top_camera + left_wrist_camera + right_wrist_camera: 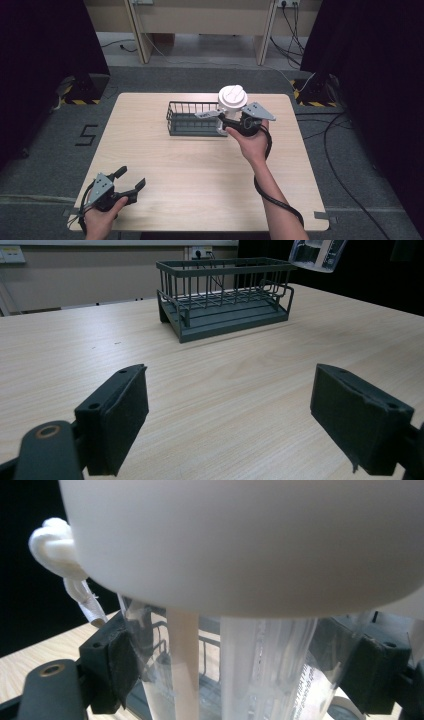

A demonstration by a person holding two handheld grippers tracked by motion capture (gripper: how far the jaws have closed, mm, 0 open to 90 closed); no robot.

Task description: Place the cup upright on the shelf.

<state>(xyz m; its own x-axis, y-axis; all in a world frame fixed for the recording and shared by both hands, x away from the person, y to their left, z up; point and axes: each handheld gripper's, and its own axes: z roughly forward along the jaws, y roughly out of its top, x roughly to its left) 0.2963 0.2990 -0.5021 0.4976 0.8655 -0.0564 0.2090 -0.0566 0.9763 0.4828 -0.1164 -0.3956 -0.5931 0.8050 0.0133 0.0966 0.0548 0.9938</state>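
Right gripper (226,121) fingers (112,665) around clear bottle (265,670), above empty basket (192,120).

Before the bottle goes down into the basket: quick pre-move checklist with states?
1. Right gripper clamped on bottle: ok, pads press its clear body.
2. Bottle over basket: ok, above its right end.
3. Basket has room: ok, nothing lying in it.
4. Left gripper out of the way: ok, open at the near left corner.
5. Bottle upright: cannot tell, the white lid seems tilted toward the camera.
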